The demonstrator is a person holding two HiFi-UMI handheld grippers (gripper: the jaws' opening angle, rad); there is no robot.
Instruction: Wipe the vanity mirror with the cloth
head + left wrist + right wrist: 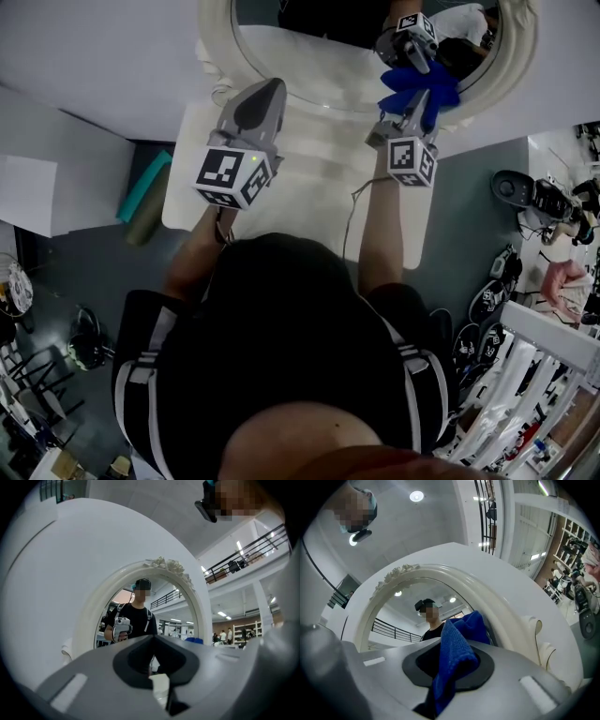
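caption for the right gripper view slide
Right gripper shut on a blue cloth, facing the white-framed vanity mirror.

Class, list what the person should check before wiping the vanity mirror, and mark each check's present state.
1. Cloth held in right claw: ok, pinched between its jaws.
2. Cloth touching the mirror glass: cannot tell, though it is close.
3. Left claw away from the glass: ok, shut and empty above the table.
4. Mirror standing on the table: ok.
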